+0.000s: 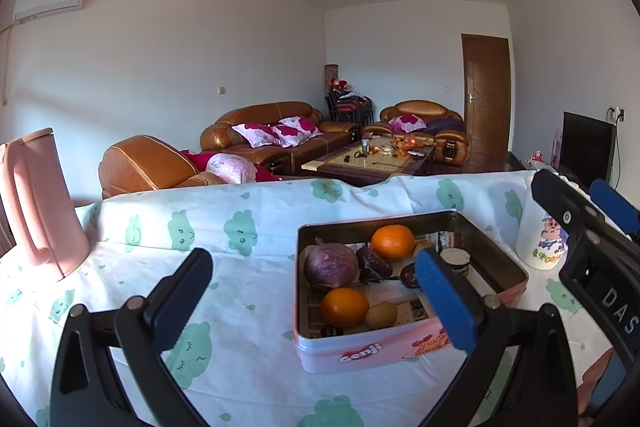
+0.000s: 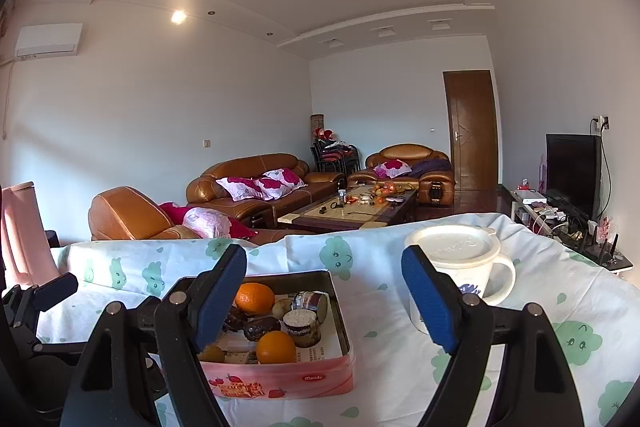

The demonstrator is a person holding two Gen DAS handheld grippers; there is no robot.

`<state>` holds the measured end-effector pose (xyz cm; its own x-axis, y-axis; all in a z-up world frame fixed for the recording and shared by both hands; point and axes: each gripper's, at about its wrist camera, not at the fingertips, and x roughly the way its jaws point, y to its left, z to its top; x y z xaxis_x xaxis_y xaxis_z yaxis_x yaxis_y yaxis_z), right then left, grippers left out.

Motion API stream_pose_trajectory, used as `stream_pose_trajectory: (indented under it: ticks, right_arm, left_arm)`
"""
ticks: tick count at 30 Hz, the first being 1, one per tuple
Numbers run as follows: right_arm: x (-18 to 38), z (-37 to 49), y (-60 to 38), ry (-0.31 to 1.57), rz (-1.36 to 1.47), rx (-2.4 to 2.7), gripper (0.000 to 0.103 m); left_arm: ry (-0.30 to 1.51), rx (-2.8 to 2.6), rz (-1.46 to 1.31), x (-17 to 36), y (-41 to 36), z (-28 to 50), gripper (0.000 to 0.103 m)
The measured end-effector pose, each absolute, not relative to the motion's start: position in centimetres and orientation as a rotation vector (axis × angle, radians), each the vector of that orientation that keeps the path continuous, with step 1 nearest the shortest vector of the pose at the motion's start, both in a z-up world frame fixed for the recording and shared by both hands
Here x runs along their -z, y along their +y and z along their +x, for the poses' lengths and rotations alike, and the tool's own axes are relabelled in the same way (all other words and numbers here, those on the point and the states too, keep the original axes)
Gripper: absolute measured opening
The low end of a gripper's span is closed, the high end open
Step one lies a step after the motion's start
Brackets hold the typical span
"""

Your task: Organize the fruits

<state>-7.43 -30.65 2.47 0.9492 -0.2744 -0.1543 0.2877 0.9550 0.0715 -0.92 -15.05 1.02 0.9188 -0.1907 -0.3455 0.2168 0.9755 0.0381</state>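
A pink tin box [image 1: 360,355] stands open on the table. It holds two oranges [image 1: 392,241] [image 1: 344,307], a purple onion [image 1: 330,265], a small brown kiwi [image 1: 381,315], dark dates [image 1: 374,263] and a small round cake [image 1: 454,259]. My left gripper [image 1: 316,299] is open and empty, hovering just in front of the box. In the right wrist view the box [image 2: 280,381] sits low and left of centre. My right gripper [image 2: 324,299] is open and empty above the box's right side.
A pink kettle [image 1: 36,203] stands at the table's far left. A white lidded mug [image 2: 460,267] stands right of the box, behind my right finger. The cloth-covered table [image 1: 240,227] ends at the back; sofas and a coffee table lie beyond.
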Motion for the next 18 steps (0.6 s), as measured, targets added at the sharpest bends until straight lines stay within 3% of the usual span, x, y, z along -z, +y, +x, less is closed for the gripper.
stream_pose_trajectory:
  ticks: [18]
  right_arm:
    - [-2.46,-7.4,-30.69,0.148,0.095,0.292,0.081]
  left_arm:
    - [0.349,0.207,0.076,-0.95,-15.04,-1.02,0.103]
